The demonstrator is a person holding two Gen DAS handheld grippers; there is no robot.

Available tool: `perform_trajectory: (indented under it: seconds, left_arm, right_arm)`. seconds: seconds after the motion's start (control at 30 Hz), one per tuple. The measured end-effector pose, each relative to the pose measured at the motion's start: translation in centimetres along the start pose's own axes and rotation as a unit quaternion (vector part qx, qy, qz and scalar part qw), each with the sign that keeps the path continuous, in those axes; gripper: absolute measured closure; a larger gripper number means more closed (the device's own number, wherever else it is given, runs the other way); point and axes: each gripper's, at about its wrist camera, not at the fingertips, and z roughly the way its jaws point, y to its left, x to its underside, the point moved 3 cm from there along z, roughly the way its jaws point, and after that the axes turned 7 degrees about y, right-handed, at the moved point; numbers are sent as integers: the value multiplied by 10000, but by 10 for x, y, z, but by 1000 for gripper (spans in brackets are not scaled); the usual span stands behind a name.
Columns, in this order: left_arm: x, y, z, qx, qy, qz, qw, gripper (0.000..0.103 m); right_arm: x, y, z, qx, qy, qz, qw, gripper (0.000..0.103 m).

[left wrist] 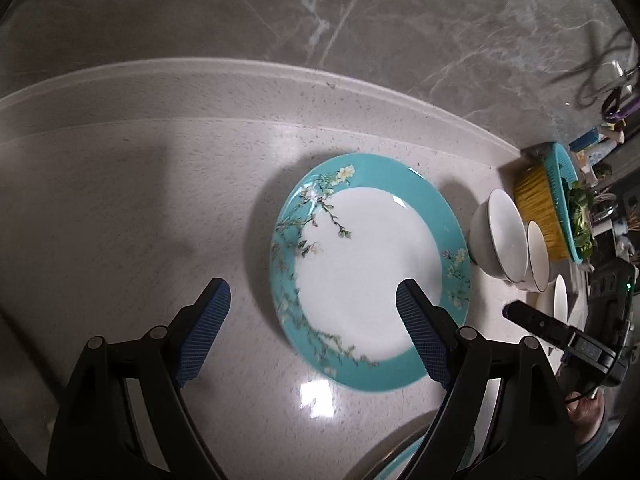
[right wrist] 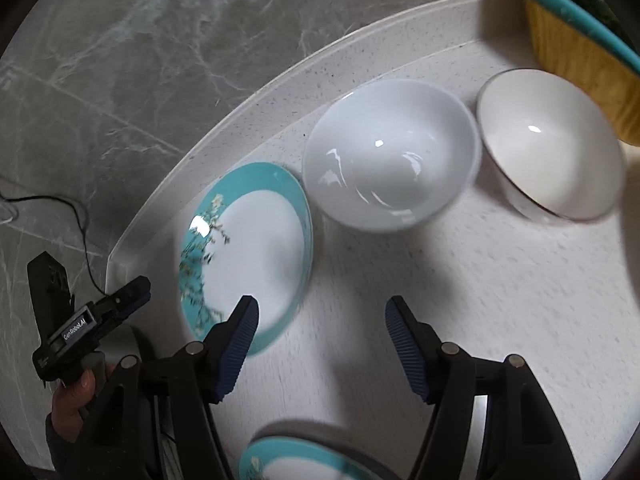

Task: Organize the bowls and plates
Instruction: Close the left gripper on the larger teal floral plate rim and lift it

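Note:
A teal-rimmed plate with a white centre and flower branches (left wrist: 368, 272) lies flat on the pale counter; it also shows in the right wrist view (right wrist: 248, 252). My left gripper (left wrist: 312, 296) is open and empty above the plate's near left side. Right of the plate stand a plain white bowl (right wrist: 390, 160) and a dark-rimmed white bowl (right wrist: 548, 144); both show in the left wrist view (left wrist: 496, 232) (left wrist: 538, 252). My right gripper (right wrist: 320, 316) is open and empty over the counter, in front of the plain bowl. A second teal plate (right wrist: 296, 460) lies under it.
A yellow basket with a teal colander of greens (left wrist: 556, 208) stands right of the bowls, also in the right wrist view (right wrist: 580, 52). A grey marble wall (left wrist: 320, 12) backs the counter (left wrist: 120, 208). Cables and clutter sit at the far right (left wrist: 612, 92).

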Motion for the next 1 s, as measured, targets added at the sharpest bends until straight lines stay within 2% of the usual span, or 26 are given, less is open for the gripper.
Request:
perform_trajectory:
  seconds: [0.23, 0.3, 0.53, 0.7, 0.73, 0.77, 0.87, 1.0]
  left_arm:
    - [-16, 3, 45, -35, 330, 57, 9994, 19]
    - [-6, 5, 48, -40, 344, 54, 9994, 19]
    - [-6, 13, 68, 1, 492, -30, 9988, 20]
    - [-6, 10, 78, 71, 522, 84, 9986, 20]
    - [-7, 11, 78, 73, 510, 101, 9986, 22]
    - [-7, 11, 78, 50, 521, 105, 9986, 31]
    - [-10, 9, 81, 15, 502, 124, 9987, 38]
    - [-11, 9, 81, 1, 498, 148, 9987, 39]
  right_arm:
    - [-19, 2, 16, -16, 55, 101, 9999, 34]
    - [-23, 5, 22, -35, 102, 86, 9999, 34]
    - [-30, 8, 35, -29, 193, 36, 9998, 34]
    - [-36, 12, 46, 25, 220, -15, 9998, 34]
    - [-36, 12, 48, 36, 235, -12, 9997, 34]
    - [-36, 13, 50, 39, 255, -11, 9997, 34]
    - [-38, 15, 57, 50, 299, -54, 9995, 34]
    - [-37, 16, 60, 56, 332, -59, 9994, 34]
